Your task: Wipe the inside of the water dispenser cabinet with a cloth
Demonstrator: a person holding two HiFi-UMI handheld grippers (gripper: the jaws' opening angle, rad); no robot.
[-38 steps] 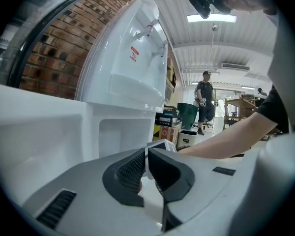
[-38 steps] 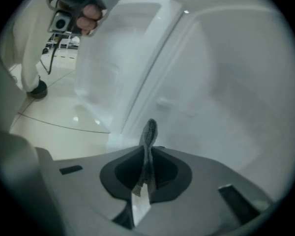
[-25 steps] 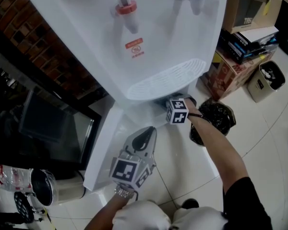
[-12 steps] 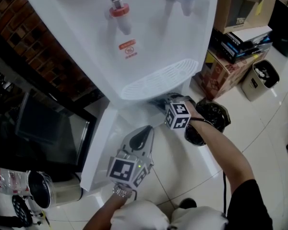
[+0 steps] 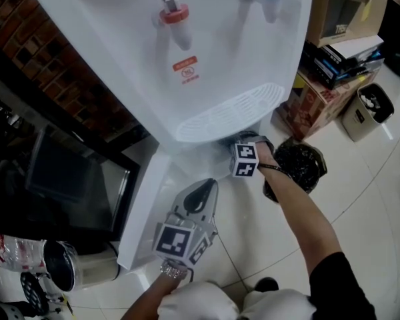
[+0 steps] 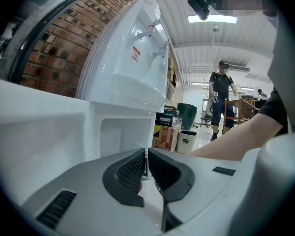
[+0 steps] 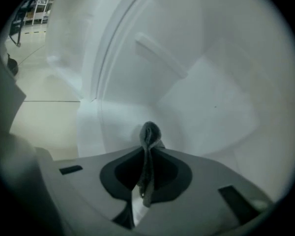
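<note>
The white water dispenser [image 5: 207,52] stands with its lower cabinet door [image 5: 143,202] swung open to the left. My right gripper [image 5: 235,145] reaches under the drip tray into the cabinet, and its tips are hidden in the head view. In the right gripper view the right gripper [image 7: 148,146] is shut on a grey cloth [image 7: 148,154] that pokes out in front of the white cabinet wall [image 7: 206,102]. My left gripper [image 5: 201,193] hovers by the open door, outside the cabinet. In the left gripper view the left gripper [image 6: 145,167] is shut with nothing in it.
A black bin bag [image 5: 300,165] sits right of the cabinet. Cardboard boxes [image 5: 320,99] and a small waste bin [image 5: 367,112] stand further right. A dark unit [image 5: 67,179] and a metal pot [image 5: 63,262] are on the left. A person [image 6: 220,100] stands far off.
My right gripper has shifted a little inside the cabinet mouth, out and then back in. The left gripper has stayed by the door.
</note>
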